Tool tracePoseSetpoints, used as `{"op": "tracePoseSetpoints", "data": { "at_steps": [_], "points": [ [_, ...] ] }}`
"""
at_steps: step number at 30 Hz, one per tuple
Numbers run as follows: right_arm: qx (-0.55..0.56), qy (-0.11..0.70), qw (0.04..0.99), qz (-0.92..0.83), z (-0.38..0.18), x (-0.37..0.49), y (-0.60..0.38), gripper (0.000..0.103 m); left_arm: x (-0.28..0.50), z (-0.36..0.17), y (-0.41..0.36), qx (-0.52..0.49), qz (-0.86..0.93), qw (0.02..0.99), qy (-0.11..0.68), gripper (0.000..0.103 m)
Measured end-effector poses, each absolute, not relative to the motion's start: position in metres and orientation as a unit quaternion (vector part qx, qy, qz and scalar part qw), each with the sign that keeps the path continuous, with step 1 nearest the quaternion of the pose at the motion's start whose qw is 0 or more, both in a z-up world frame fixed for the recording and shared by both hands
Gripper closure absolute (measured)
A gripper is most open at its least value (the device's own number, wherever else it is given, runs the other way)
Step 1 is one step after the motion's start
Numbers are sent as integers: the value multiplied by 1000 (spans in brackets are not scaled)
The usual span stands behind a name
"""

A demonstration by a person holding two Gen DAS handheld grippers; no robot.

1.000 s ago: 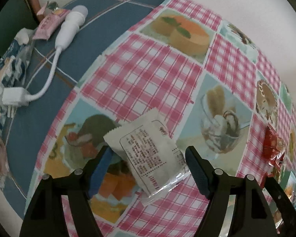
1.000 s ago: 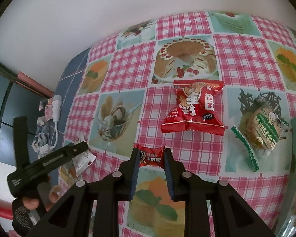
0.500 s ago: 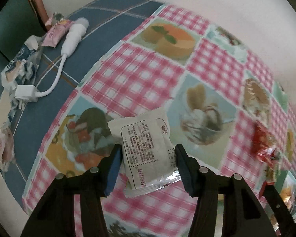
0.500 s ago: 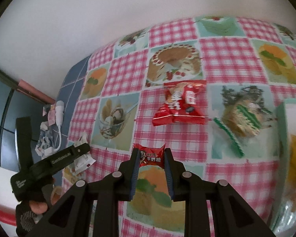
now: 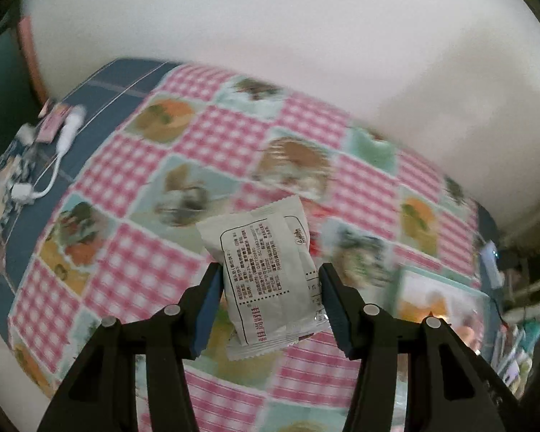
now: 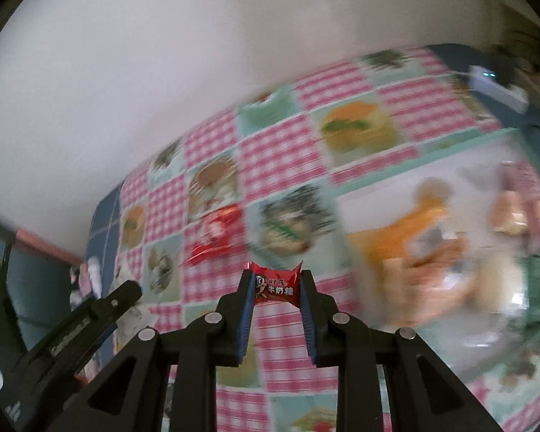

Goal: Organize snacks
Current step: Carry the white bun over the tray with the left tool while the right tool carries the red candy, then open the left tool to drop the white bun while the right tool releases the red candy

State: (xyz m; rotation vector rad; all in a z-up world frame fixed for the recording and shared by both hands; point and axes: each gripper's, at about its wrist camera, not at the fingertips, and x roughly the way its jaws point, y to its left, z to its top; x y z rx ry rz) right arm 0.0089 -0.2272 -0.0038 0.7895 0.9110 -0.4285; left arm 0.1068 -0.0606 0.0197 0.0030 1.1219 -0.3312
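A glossy oilcloth (image 6: pixel 277 151) of pink gingham and printed dessert squares covers the table, smeared by motion in both views. On it, from the right wrist's view at about three o'clock, stands a clear plastic container (image 6: pixel 446 252) with a mint-green rim, rounded and shiny, with orange and pale packets inside; they are too blurred to name, though they look like snacks already gathered.

That container is what the coming move turns on. It lies to the right of both sets of jaws, and the right gripper (image 6: pixel 276 289) looks the nearer one. In the left wrist's view it sits low at four o'clock (image 5: pixel 439 295).

The left gripper (image 5: pixel 270 298) is clamped on a white snack packet (image 5: pixel 270 273), a flat crinkly pillow pouch with crimped ends and a printed label panel. Its long axis runs from six towards twelve o'clock, leaning a little left, and its upper half stands free above the blue pads.

The right gripper is pinched tight on a small red milk candy (image 6: pixel 278 284), held across its width with the twisted wrapper ears poking up at eleven and one o'clock.

A larger red snack bag (image 6: pixel 216 237) lies on the cloth at ten o'clock from the candy.
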Motion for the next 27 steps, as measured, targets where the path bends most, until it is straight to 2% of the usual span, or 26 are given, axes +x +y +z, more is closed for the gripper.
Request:
{"op": "tracePoseSetpoints", "data": {
  "at_steps": [6,15,27],
  "points": [
    [375,408,781,-289,6,-52,-278,77,59,31,-133,43,-232,822,519,47],
    [392,390,745,-374,8,-124,-343,77,0,22,-226,121,-311,792,511,47],
    [446,416,693,-385,-29,-158,-379,76,-29,-7,-280,165,-343,765,519,46]
  ]
}}
